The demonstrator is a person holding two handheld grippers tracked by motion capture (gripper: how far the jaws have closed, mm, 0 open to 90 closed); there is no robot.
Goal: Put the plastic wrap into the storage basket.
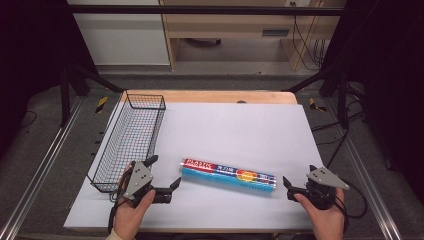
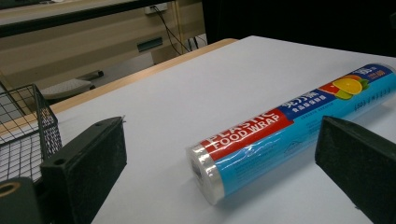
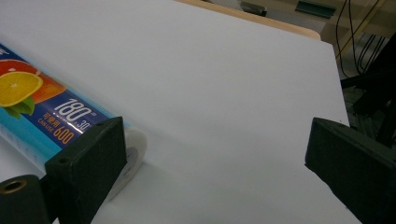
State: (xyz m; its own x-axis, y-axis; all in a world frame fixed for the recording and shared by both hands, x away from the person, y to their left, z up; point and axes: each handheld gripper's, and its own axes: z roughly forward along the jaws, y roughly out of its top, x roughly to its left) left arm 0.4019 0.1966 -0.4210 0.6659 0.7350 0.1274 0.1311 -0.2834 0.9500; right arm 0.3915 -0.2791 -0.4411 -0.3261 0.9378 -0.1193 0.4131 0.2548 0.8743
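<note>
Blue roll of plastic wrap (image 1: pixel 228 176) lies flat on white sheet (image 1: pixel 240 125) between your grippers; left gripper (image 1: pixel 166 173) wide open, empty; right gripper (image 1: pixel 299 180) wide open, empty

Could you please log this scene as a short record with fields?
surface: white sheet on a wooden table
roll: plastic food wrap, lying flat between the grippers
basket: black wire basket, at the sheet's left edge, nothing visible inside
left gripper: open, near the roll's left end, not touching it
right gripper: open, just off the roll's right end, holding nothing
</note>
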